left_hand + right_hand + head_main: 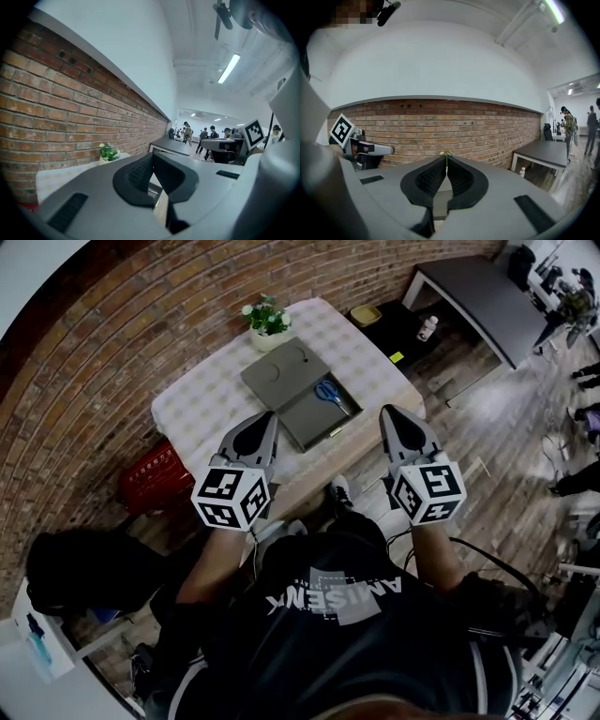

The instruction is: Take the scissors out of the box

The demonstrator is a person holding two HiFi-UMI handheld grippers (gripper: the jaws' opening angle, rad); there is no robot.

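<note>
Pale cream cloth with a faint check pattern on the tabletop [197,409]. Plain mid-grey all over the flat grey rectangular box [281,376]. A flash of bright blue on the blue-handled scissors [328,392], with silvery blades. The small leafy potted plant [266,322] is green with white blossoms, and its pot is white. Red-brown with pale mortar lines, that's the brick wall [112,334]. The red plastic basket [155,476] is vivid red. The left gripper [267,420] and right gripper [389,414] have light grey shells and black ribbed jaws, and their cubes are black-and-white squares.
</note>
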